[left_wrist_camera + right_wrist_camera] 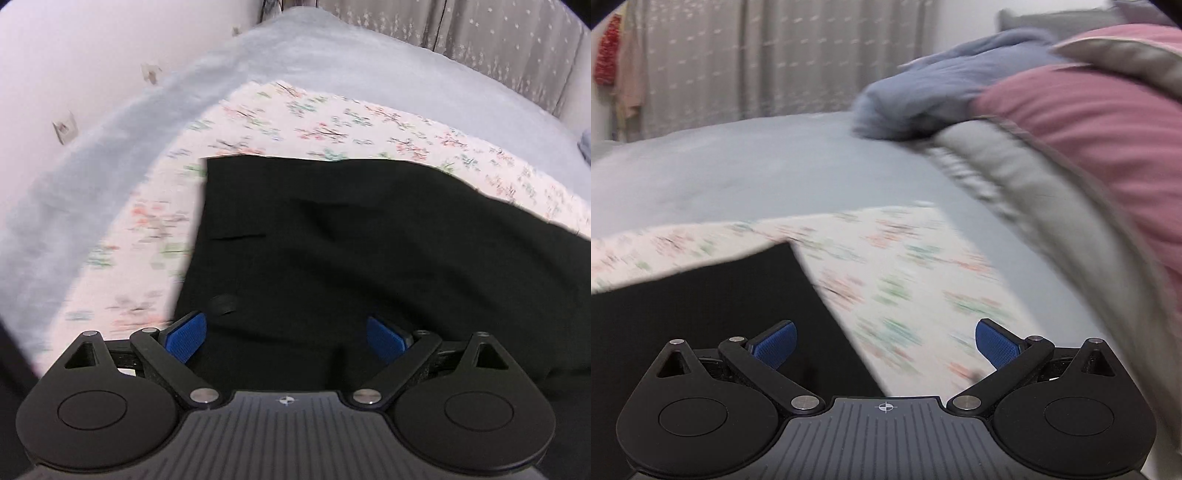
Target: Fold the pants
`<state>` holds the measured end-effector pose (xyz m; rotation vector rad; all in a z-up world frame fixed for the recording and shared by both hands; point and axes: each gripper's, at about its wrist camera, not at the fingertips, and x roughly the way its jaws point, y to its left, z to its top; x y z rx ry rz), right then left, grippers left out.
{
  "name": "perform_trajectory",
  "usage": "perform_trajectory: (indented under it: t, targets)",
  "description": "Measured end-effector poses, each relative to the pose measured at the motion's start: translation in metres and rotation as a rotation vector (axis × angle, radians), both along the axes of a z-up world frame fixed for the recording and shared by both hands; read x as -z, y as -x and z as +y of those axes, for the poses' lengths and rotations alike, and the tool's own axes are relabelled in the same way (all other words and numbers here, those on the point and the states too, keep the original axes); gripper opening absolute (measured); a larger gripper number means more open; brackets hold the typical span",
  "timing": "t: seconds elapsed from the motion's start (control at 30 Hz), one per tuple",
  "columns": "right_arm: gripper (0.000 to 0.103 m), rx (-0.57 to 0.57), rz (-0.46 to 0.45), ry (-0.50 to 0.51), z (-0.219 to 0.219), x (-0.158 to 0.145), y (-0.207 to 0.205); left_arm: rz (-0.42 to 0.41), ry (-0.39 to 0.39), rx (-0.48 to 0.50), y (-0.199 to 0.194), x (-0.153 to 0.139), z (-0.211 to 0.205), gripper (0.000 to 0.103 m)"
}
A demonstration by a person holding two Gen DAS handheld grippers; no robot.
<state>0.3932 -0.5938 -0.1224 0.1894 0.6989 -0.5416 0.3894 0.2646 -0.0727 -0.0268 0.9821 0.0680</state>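
Lying flat on the floral sheet (332, 125) on the bed, the black pants (369, 240) look soft and limp, best pinched at corners. Both the left claw (286, 338) and the right claw (885, 345) hover spread wide, holding nothing

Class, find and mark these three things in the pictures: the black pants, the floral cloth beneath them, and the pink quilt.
black pants (369, 240), left wrist view, middle of the fabric.
floral cloth (905, 280), right wrist view, bare part beside the pants.
pink quilt (1089, 122), right wrist view, its pink top face.

Black pants (369, 240) lie spread flat, slightly wrinkled, on floral cloth (332, 125).
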Motion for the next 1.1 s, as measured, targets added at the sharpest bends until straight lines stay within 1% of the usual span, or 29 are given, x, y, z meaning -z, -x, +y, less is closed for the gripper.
perform_trajectory:
  t: [0.07, 0.13, 0.17, 0.2, 0.23, 0.27, 0.3, 0.33, 0.37, 0.4, 0.43, 0.47, 0.5, 0.53, 0.57, 0.6, 0.63, 0.67, 0.73, 0.8, 0.83, 0.87, 0.9, 0.93, 0.97, 1.0, 1.03, 1.07, 1.1]
  targets:
    - [0.103, -0.021, 0.04, 0.019, 0.0, 0.007, -0.029, -0.027, 0.0, -0.039, 0.015, -0.007, 0.02, 0.097]
    - [0.103, -0.047, 0.074, 0.034, 0.003, 0.014, -0.054, -0.05, 0.012, -0.117, 0.018, -0.013, 0.039, 0.097]
    - [0.102, -0.059, 0.079, 0.032, 0.003, 0.016, -0.064, -0.086, 0.042, -0.148, 0.017, -0.018, 0.047, 0.097]
    - [0.102, -0.065, 0.08, 0.024, 0.002, 0.018, -0.073, -0.128, 0.095, -0.171, 0.011, -0.021, 0.054, 0.097]
    - [0.102, -0.064, 0.07, 0.015, 0.0, 0.019, -0.079, -0.166, 0.166, -0.181, 0.0, -0.023, 0.057, 0.097]
    - [0.102, -0.058, 0.056, -0.002, -0.004, 0.019, -0.084, -0.177, 0.215, -0.159, -0.01, -0.022, 0.054, 0.098]
    - [0.102, -0.05, 0.045, -0.031, -0.008, 0.021, -0.088, -0.174, 0.235, -0.102, -0.025, -0.019, 0.043, 0.101]
    - [0.101, -0.042, 0.039, -0.06, -0.011, 0.024, -0.092, -0.159, 0.202, -0.041, -0.043, -0.015, 0.028, 0.102]
    - [0.097, -0.034, 0.045, -0.093, -0.014, 0.029, -0.097, -0.138, 0.144, -0.005, -0.058, -0.008, 0.013, 0.102]
    - [0.096, -0.028, 0.042, -0.106, -0.014, 0.032, -0.099, -0.106, 0.073, 0.021, -0.077, -0.002, -0.002, 0.102]
    - [0.092, -0.029, 0.024, -0.099, -0.012, 0.034, -0.1, -0.073, 0.021, 0.037, -0.094, 0.006, -0.013, 0.102]
    - [0.074, -0.057, 0.007, -0.087, -0.008, 0.035, -0.101, -0.044, -0.011, 0.038, -0.108, 0.013, -0.018, 0.102]
    - [0.062, -0.084, 0.003, -0.073, -0.004, 0.034, -0.104, -0.023, -0.035, 0.022, -0.122, 0.02, -0.017, 0.102]
    - [0.027, -0.103, 0.006, -0.062, 0.001, 0.032, -0.107, -0.008, -0.057, -0.005, -0.133, 0.024, -0.014, 0.102]
    - [0.016, -0.107, 0.015, -0.053, 0.005, 0.03, -0.109, 0.006, -0.073, -0.046, -0.142, 0.026, -0.008, 0.103]
    - [0.013, -0.121, 0.028, -0.039, 0.009, 0.029, -0.112, 0.01, -0.076, -0.097, -0.148, 0.029, 0.0, 0.103]
    - [0.012, -0.135, 0.042, -0.011, 0.013, 0.028, -0.113, 0.015, -0.069, -0.134, -0.153, 0.031, 0.007, 0.103]
    - [0.01, -0.136, 0.044, -0.003, 0.015, 0.028, -0.112, 0.01, -0.057, -0.152, -0.153, 0.033, 0.013, 0.103]
    - [0.008, -0.125, 0.035, -0.008, 0.015, 0.028, -0.111, -0.005, -0.027, -0.127, -0.158, 0.037, 0.016, 0.103]
    - [0.007, -0.123, 0.035, 0.006, 0.016, 0.029, -0.109, 0.014, -0.041, -0.068, -0.165, 0.046, 0.01, 0.103]
    - [0.007, -0.119, 0.036, 0.016, 0.016, 0.028, -0.11, -0.003, -0.053, -0.066, -0.164, 0.046, 0.007, 0.102]
    - [0.006, -0.11, 0.033, 0.027, 0.018, 0.027, -0.109, -0.035, -0.051, -0.072, -0.164, 0.047, 0.006, 0.086]
    - [0.006, -0.099, 0.029, 0.036, 0.019, 0.024, -0.109, -0.061, -0.039, -0.103, -0.163, 0.045, 0.007, 0.06]
    - [0.006, -0.088, 0.021, 0.047, 0.021, 0.021, -0.107, -0.079, -0.017, -0.141, -0.161, 0.042, 0.009, 0.048]
    - [0.005, -0.079, 0.009, 0.064, 0.023, 0.015, -0.105, -0.09, 0.011, -0.137, -0.159, 0.037, 0.009, 0.029]
    - [0.005, -0.072, -0.004, 0.075, 0.025, 0.008, -0.102, -0.105, -0.009, -0.12, -0.155, 0.031, 0.004, 0.026]
    - [0.005, -0.069, -0.028, 0.086, 0.027, -0.002, -0.096, -0.129, -0.044, -0.102, -0.149, 0.023, -0.002, 0.025]
    - [0.005, -0.064, -0.049, 0.095, 0.028, -0.012, -0.089, -0.152, -0.047, -0.094, -0.142, 0.014, -0.004, 0.022]
    - [0.005, -0.06, -0.069, 0.099, 0.028, -0.022, -0.081, -0.177, -0.019, -0.099, -0.133, 0.004, -0.002, 0.02]
